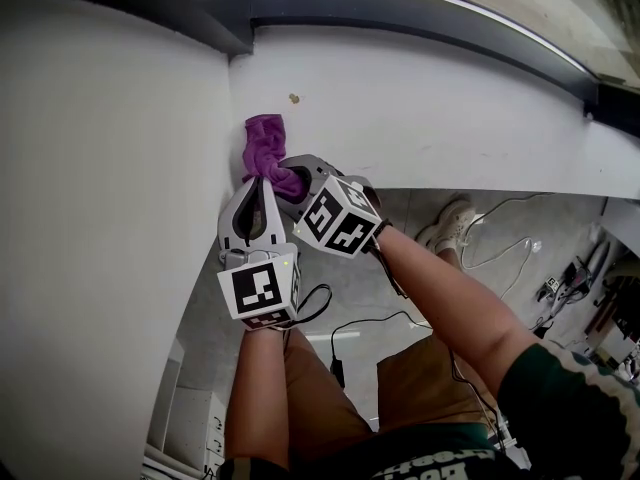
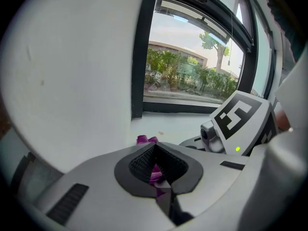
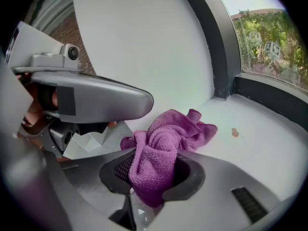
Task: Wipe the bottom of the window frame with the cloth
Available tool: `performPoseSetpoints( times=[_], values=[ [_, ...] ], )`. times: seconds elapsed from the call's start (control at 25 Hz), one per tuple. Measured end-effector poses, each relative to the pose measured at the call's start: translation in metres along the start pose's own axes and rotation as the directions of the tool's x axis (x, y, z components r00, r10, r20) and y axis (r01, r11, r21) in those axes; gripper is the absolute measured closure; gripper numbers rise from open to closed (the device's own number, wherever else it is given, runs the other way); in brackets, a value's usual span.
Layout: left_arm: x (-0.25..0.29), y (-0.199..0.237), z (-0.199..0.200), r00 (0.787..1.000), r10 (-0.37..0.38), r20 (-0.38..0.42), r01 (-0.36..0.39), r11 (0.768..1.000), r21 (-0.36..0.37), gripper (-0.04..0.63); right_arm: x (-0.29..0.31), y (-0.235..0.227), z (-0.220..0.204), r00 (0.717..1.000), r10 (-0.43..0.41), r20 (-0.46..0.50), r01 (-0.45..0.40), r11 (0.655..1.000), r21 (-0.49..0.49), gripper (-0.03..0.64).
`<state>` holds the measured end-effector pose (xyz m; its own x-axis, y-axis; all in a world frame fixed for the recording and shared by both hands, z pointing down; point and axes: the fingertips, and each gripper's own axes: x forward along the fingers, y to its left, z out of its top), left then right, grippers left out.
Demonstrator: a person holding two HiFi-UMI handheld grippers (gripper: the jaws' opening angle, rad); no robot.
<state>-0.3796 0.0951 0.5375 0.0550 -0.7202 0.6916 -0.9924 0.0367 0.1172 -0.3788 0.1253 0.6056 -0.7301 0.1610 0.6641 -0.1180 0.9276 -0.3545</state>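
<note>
My right gripper (image 3: 151, 177) and left gripper (image 2: 156, 171) both clench the cloth (image 1: 264, 146) at the sill's (image 1: 430, 118) corner. Nearly all the wiping seems left.

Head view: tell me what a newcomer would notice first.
The purple cloth stands out, bunched in the corner where the white sill meets the side wall. Both claws are closed on it: the right claw grips a thick fold, and the left claw pinches a smaller bit. A small brown speck lies on the sill just beyond the cloth.
</note>
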Motion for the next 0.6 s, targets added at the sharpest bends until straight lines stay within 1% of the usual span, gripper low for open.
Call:
performPoseSetpoints(
  times=[0.16,0.28,0.44,0.6],
  values=[
    [-0.001,0.0,0.001,1.0,-0.009,-0.001,0.009,1.0,0.0,0.586,0.002,-0.001,0.008,1.0,0.02,0.013,-0.02,1.0,0.013,0.488],
    [0.002,-0.002,0.002,1.0,-0.014,0.0,0.014,1.0,-0.015,0.586,0.001,-0.008,0.008,1.0,0.011,0.002,-0.011,1.0,0.007,0.488],
    [0.008,-0.005,0.01,1.0,-0.019,0.021,0.02,0.999,-0.035,0.586,-0.005,-0.027,0.011,1.0,-0.03,-0.004,0.03,0.999,0.01,0.488],
    [0.019,-0.008,0.025,0.999,-0.022,0.038,0.023,0.999,-0.035,0.586,-0.011,-0.054,0.016,0.997,-0.078,0.001,0.078,0.997,0.015,0.488]
  ],
)
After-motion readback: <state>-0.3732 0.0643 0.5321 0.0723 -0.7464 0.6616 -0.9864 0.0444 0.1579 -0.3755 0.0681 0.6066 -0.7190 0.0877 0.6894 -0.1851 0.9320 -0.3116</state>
